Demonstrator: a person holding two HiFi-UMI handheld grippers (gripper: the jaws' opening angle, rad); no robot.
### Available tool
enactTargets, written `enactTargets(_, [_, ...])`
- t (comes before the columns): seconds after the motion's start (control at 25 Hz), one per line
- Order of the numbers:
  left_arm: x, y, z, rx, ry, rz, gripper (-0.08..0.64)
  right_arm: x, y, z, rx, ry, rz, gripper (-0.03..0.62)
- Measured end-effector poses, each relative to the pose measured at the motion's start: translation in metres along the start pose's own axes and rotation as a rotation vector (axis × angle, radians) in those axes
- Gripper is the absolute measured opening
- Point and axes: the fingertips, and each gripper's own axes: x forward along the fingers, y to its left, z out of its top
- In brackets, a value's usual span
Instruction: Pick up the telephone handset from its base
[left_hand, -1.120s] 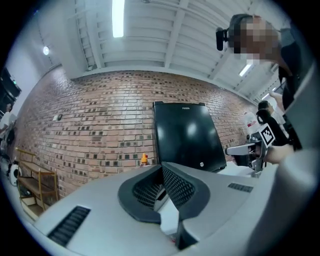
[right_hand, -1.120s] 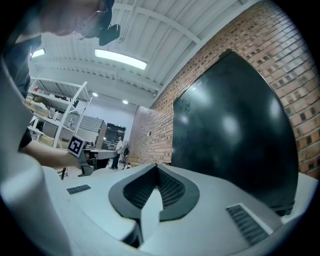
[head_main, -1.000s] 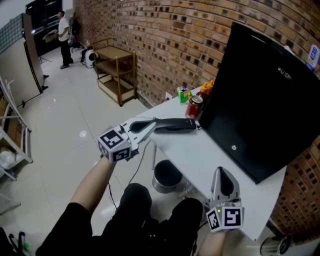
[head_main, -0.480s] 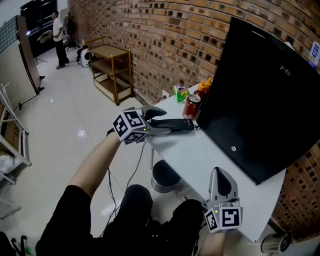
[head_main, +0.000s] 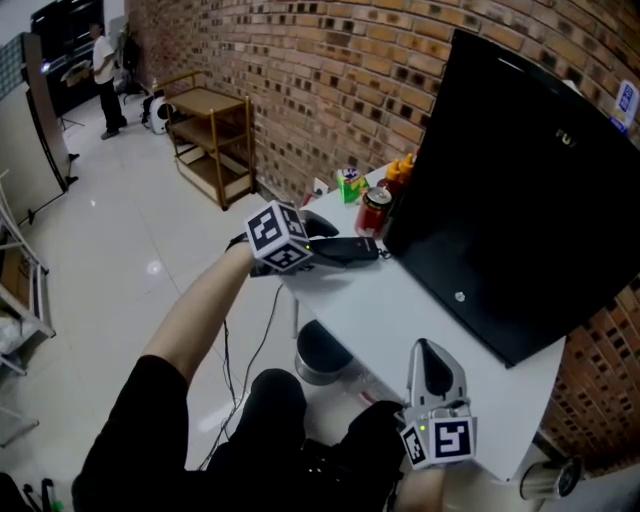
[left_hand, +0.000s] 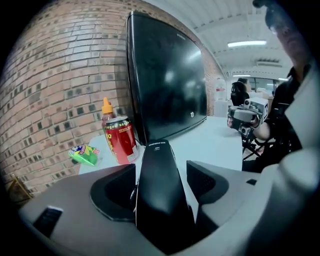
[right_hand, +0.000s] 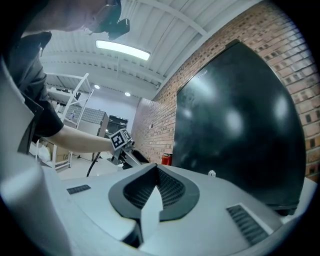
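Observation:
The black telephone handset (head_main: 350, 250) lies at the left end of the white table (head_main: 400, 305); its base is hidden from me. My left gripper (head_main: 318, 242) has come down over the handset's near end. In the left gripper view the handset (left_hand: 157, 185) runs straight up the middle between the two jaws of the left gripper (left_hand: 161, 172), with a gap on each side. Those jaws are opening and do not press on it. My right gripper (head_main: 428, 352) rests at the table's near edge, shut and empty; the right gripper (right_hand: 152, 172) has its jaws together in its own view.
A big black monitor (head_main: 520, 190) fills the table's right side. A red can (head_main: 373, 211), a green packet (head_main: 348, 185) and an orange bottle (head_main: 400, 170) stand by the brick wall. A bin (head_main: 322, 350) sits under the table. A wooden shelf (head_main: 210, 140) stands farther left.
My left gripper has moved right and down onto the handset, and its jaws have gone from shut to wide apart around it. The right gripper has stayed put.

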Motion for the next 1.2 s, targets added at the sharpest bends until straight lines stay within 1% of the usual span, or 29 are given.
enactTargets(0.12, [0.006, -0.002, -0.008, -0.01, 0.031, -0.032, 0.321, 0.001, -0.002, 0.001, -0.001, -0.002, -0.003, 0.011])
enactTargets(0.2, [0.007, -0.001, -0.008, -0.009, 0.039, -0.039, 0.314, 0.001, -0.005, 0.001, -0.001, -0.001, -0.012, 0.011])
enactTargets(0.32, [0.006, 0.004, -0.005, -0.008, 0.042, -0.037, 0.262, 0.002, -0.01, 0.001, 0.002, -0.003, -0.028, 0.011])
enactTargets(0.52, [0.006, 0.001, -0.005, -0.002, 0.027, -0.066, 0.262, 0.002, -0.012, -0.005, 0.005, 0.013, -0.041, 0.011])
enactTargets(0.76, [-0.003, 0.003, 0.008, 0.019, -0.045, -0.041, 0.258, 0.006, -0.012, -0.003, 0.002, 0.013, -0.041, 0.011])
enactTargets(0.96, [-0.016, 0.003, 0.015, 0.008, -0.108, -0.021, 0.258, 0.007, -0.011, -0.002, -0.003, 0.016, -0.045, 0.011])
enactTargets(1.04, [-0.025, 0.004, 0.021, -0.001, -0.157, -0.003, 0.256, 0.006, -0.011, -0.001, -0.007, 0.015, -0.051, 0.011])
enactTargets(1.2, [-0.049, 0.002, 0.033, -0.039, -0.29, 0.038, 0.256, 0.004, -0.011, 0.001, -0.014, 0.011, -0.056, 0.011])
